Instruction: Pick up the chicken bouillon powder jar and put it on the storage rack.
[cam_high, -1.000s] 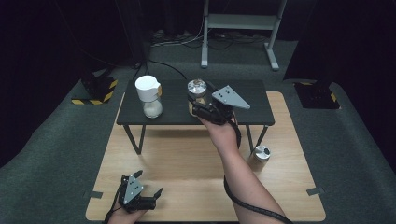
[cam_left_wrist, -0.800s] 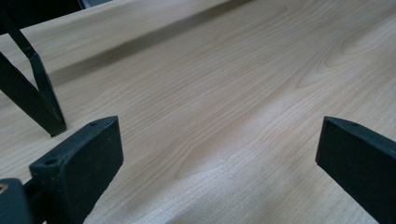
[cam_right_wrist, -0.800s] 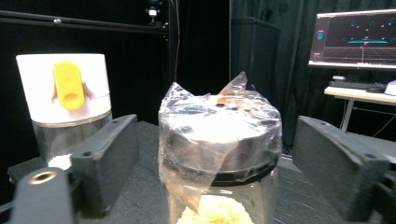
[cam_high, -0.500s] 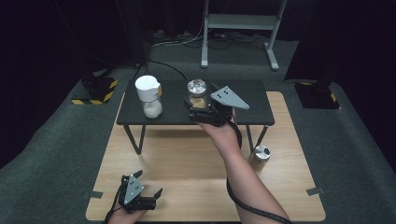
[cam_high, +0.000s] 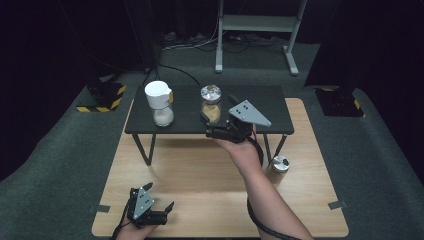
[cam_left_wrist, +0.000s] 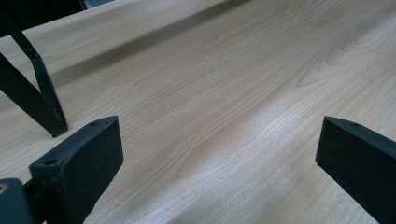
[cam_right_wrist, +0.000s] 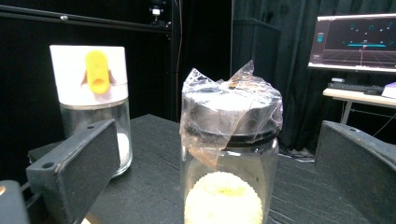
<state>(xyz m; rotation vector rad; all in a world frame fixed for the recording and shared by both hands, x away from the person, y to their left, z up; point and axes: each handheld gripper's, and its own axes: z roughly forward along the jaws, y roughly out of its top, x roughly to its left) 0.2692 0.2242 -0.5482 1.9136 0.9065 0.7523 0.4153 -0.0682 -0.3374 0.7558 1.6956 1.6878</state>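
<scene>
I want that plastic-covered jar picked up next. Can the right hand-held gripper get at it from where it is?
Probably yes. The right hand-held gripper is open, the covered jar stands between its jaws, and nothing blocks it. The white-capped jar stands apart, off to the side.

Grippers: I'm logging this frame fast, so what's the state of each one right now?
Left gripper: open, holding nothing, low over the wooden board.
Right gripper: open, jaws either side of the plastic-wrapped jar, not closed on it.

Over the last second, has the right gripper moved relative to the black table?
Yes. In the high view the right gripper has shifted slightly left along the black table, closing on the plastic-wrapped jar, its jaws open either side.
</scene>
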